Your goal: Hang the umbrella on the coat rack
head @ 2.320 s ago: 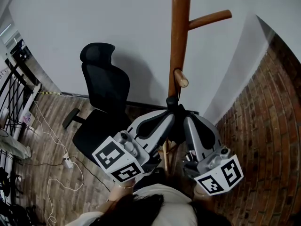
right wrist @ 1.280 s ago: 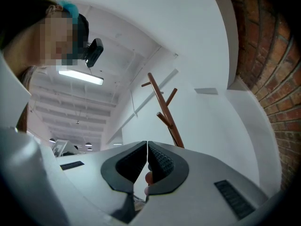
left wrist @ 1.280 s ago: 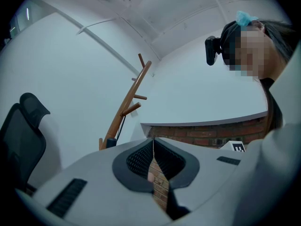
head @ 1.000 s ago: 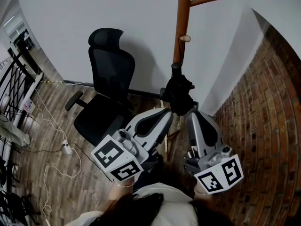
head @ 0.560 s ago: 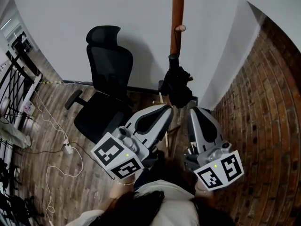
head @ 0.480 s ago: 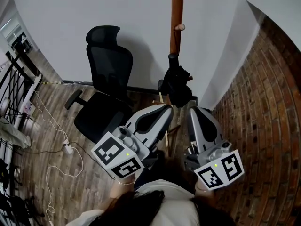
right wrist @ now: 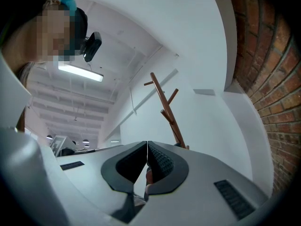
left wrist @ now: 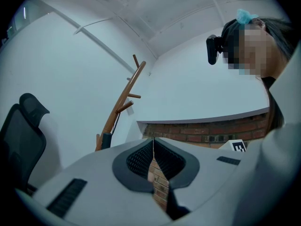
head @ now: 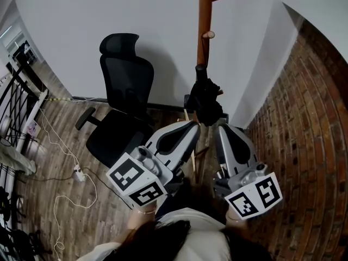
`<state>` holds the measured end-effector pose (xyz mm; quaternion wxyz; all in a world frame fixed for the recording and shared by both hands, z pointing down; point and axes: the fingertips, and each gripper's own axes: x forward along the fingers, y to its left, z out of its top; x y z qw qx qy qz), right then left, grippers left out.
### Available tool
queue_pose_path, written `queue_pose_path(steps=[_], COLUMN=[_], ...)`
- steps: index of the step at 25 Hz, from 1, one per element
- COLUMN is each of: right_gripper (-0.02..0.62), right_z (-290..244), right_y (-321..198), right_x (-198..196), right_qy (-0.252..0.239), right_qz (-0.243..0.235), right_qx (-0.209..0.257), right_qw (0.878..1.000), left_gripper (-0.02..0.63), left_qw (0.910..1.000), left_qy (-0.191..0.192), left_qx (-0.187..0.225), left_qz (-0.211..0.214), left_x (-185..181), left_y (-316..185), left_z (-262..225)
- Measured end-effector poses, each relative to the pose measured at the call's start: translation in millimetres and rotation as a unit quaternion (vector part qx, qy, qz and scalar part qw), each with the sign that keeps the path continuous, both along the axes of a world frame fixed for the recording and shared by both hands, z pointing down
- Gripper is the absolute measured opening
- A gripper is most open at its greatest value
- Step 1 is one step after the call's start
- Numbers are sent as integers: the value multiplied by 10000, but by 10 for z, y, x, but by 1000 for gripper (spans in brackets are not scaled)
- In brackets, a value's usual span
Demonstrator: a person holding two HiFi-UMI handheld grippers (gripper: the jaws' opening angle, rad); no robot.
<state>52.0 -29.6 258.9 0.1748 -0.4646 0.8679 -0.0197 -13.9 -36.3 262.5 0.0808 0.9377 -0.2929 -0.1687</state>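
Umbrella (head: 206, 99) looks hung by its strap from coat rack (head: 204, 10) peg (head: 207, 35). Your left gripper (head: 193, 125) and right gripper (head: 218, 128): both closed, empty. Likely done; back away.

You see the wooden floor (head: 49, 145) spread out to the left of your left gripper (head: 191, 127). A black office chair (head: 122, 102) stands on it just left of that gripper. A white cable (head: 54, 162) with a small plug box (head: 79, 174) lies farther left.
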Motion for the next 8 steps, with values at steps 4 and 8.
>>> queue_pose_path(steps=[4, 8], right_gripper=[37, 37], right_z=[-8, -4], right_y=[8, 1], right_x=[-28, -62], right_qy=[-7, -30], right_qz=[-2, -24], right_qx=[-14, -47], right_qw=[10000, 10000], left_gripper=[14, 12], left_qw=[10000, 10000], left_qy=[-13, -5], left_qx=[-23, -55], left_qz=[62, 66], left_x=[10, -28], left_y=[11, 5], left_z=[10, 18])
